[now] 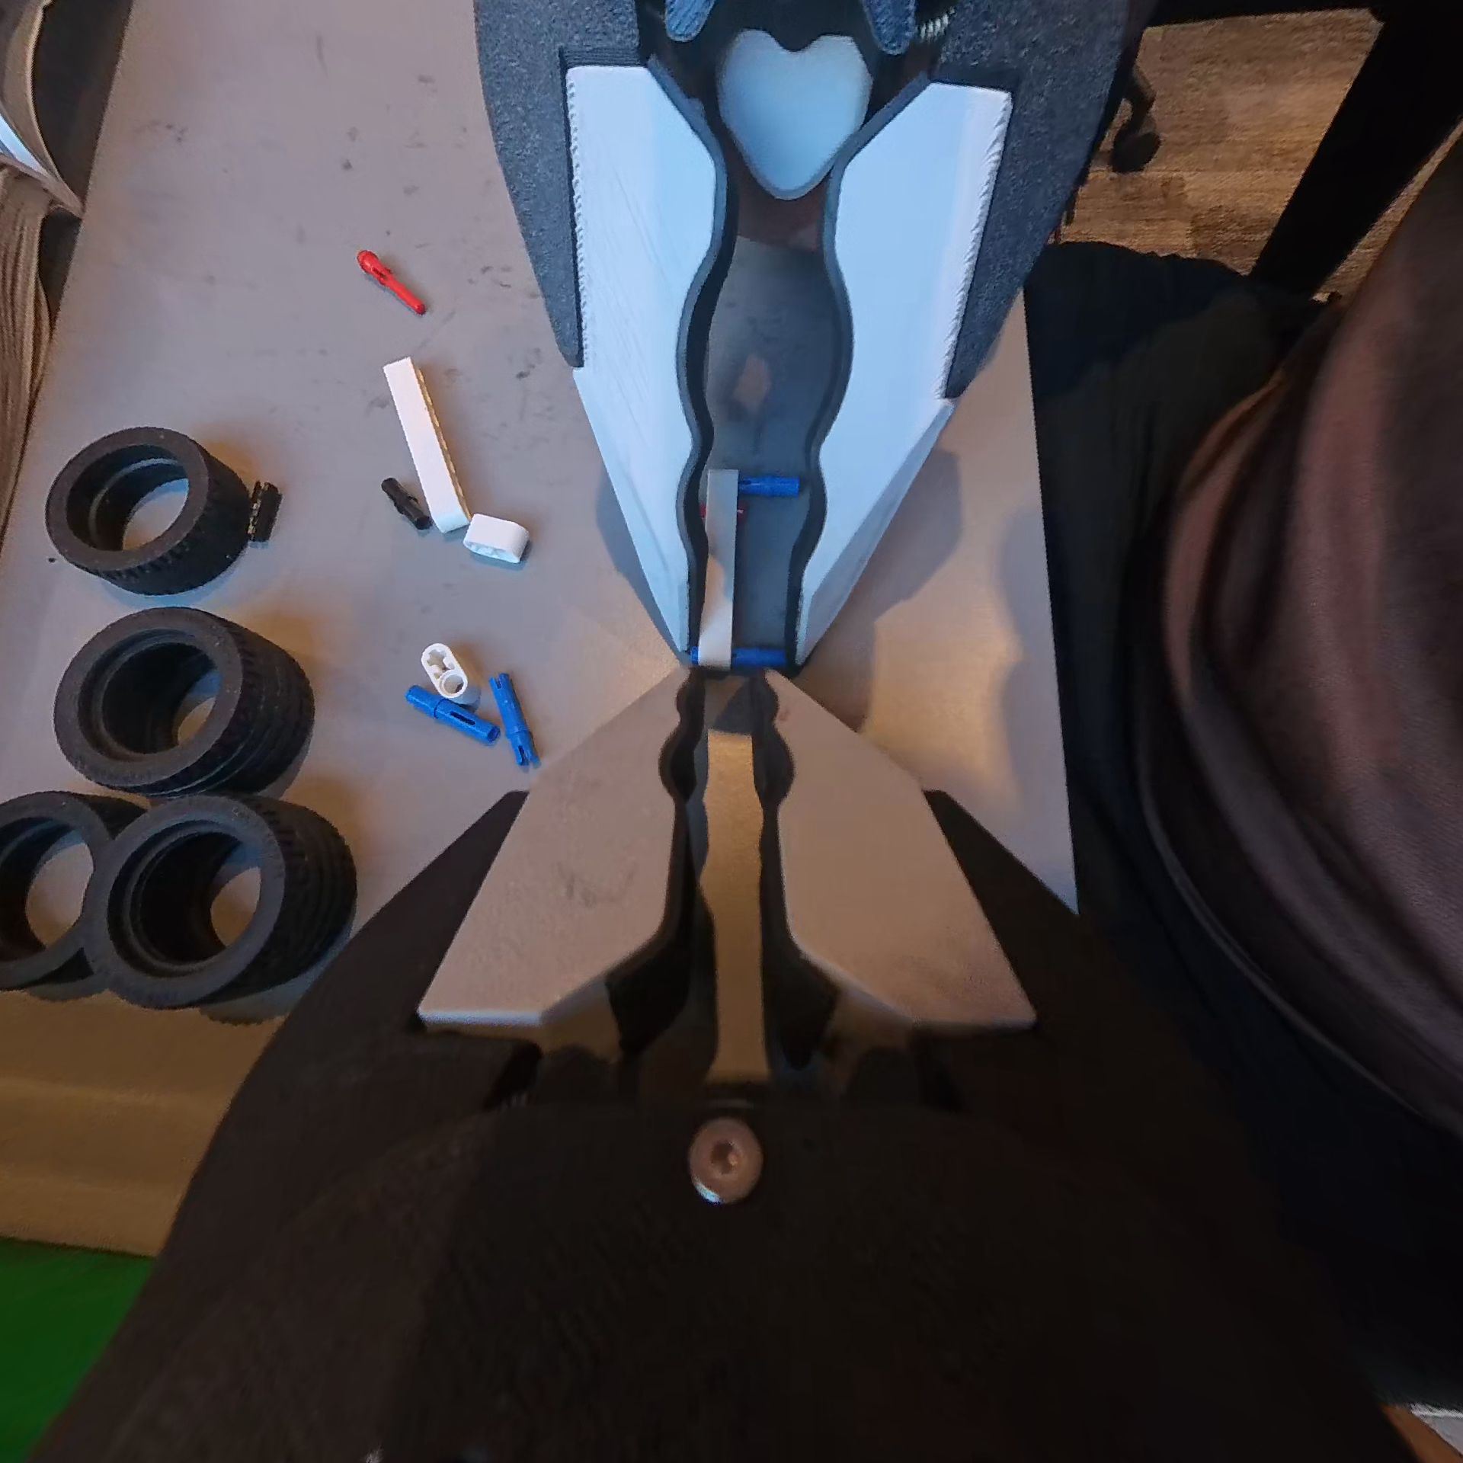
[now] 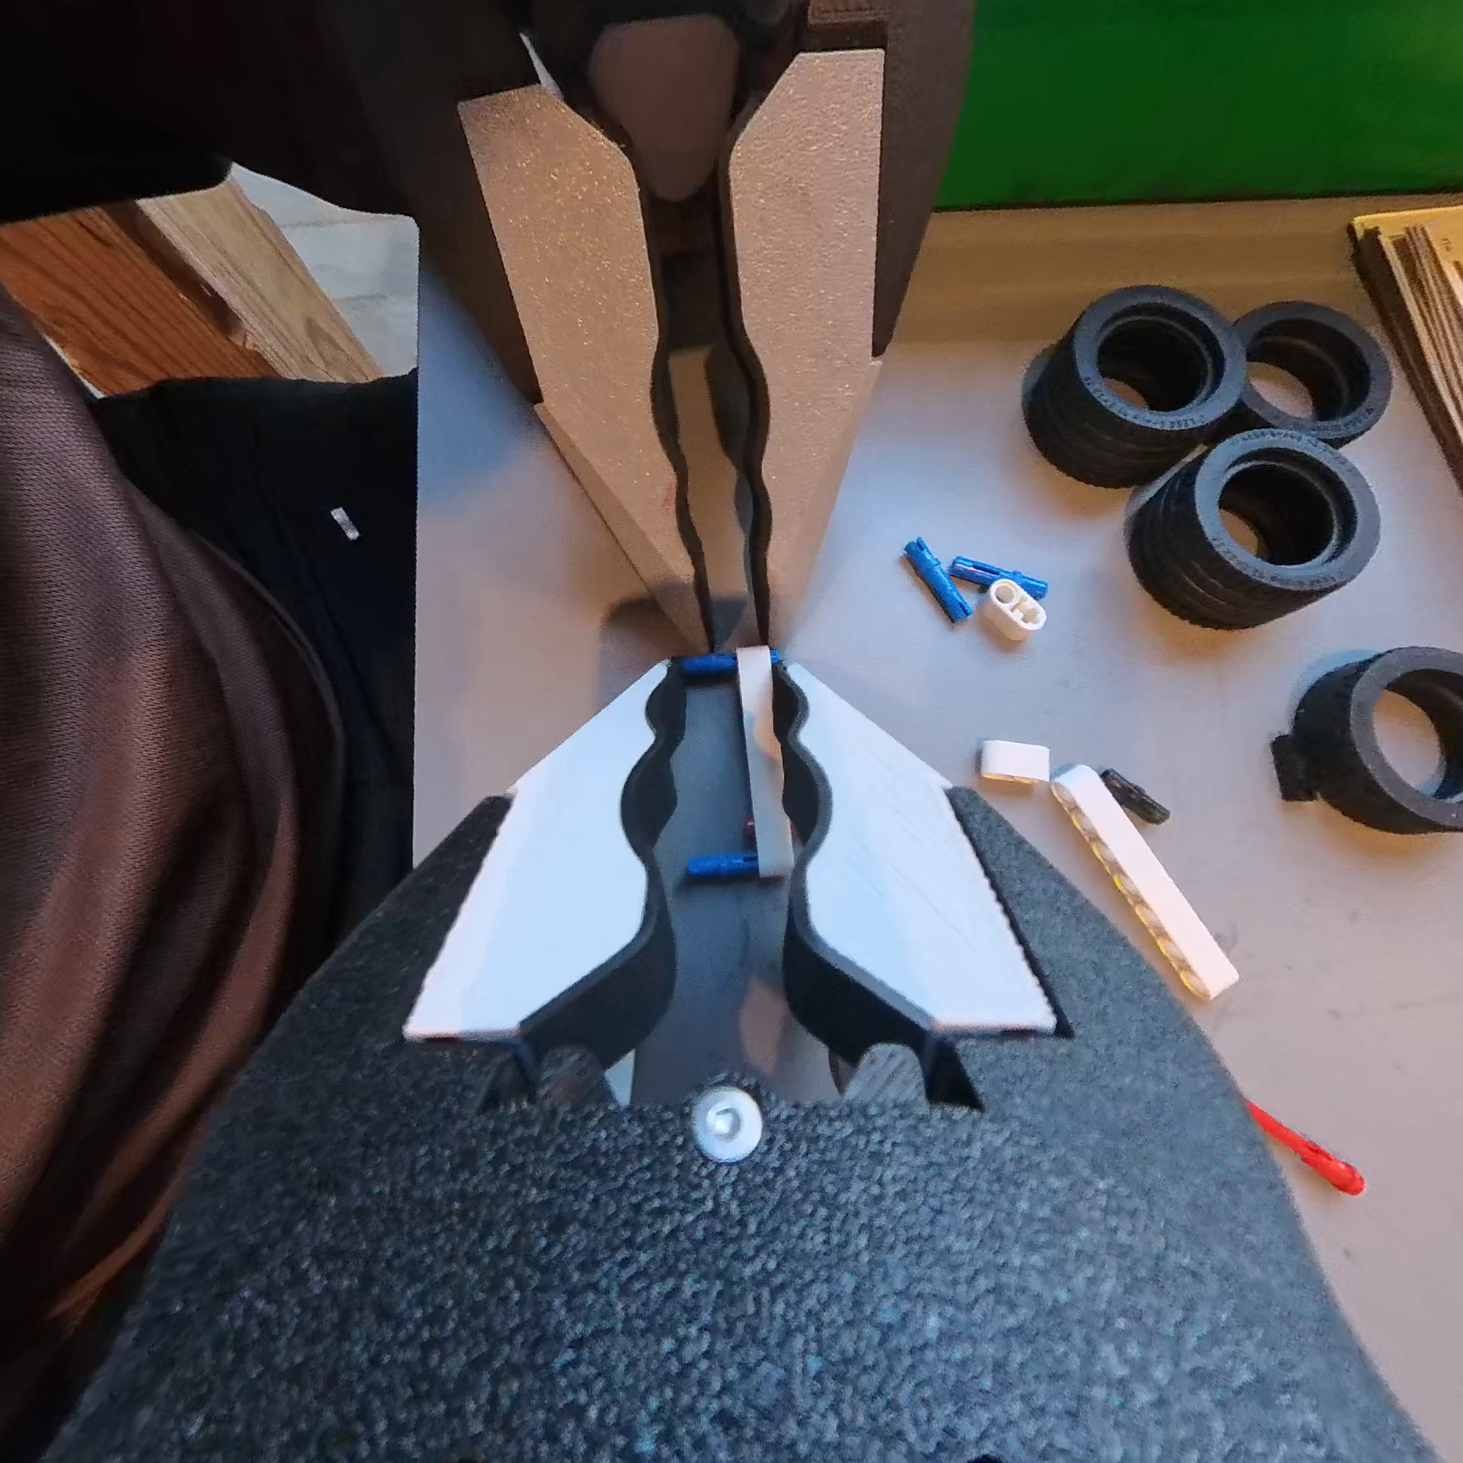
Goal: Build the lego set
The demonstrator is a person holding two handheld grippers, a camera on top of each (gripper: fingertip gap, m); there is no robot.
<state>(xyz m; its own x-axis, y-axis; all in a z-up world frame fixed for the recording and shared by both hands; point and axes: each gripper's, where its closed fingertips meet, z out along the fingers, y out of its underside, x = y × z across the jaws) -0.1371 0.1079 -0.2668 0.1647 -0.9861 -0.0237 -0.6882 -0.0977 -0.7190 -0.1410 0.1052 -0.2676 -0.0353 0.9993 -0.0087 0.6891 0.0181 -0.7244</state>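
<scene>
My right gripper (image 2: 728, 669), with white fingers, is shut on a grey beam (image 2: 764, 760). The beam lies along one finger, and two blue pins (image 2: 716, 663) stick out of it sideways to the other finger. My left gripper (image 1: 724, 681), with tan fingers, points tip to tip at the right gripper (image 1: 740, 661). Its jaws stand a narrow gap apart with nothing seen between them, and its tips are just short of the beam's (image 1: 719, 554) front pin. It also shows in the right wrist view (image 2: 735, 637).
Loose on the table are a long white beam (image 1: 423, 443), a short white beam (image 1: 497, 538), a black pin (image 1: 405, 503), a red pin (image 1: 390, 281), two blue pins (image 1: 451, 714) and a white connector (image 1: 450, 671). Several black tyres (image 1: 186, 701) stand at the left. A person's dark clothing (image 1: 1267, 633) is beyond the table's right edge. My left and right fingertips are right by each other. The white connector (image 1: 450, 671) is about 6 cm from both grippers' fingertips. It is also in sight in the right wrist view (image 2: 1016, 606).
</scene>
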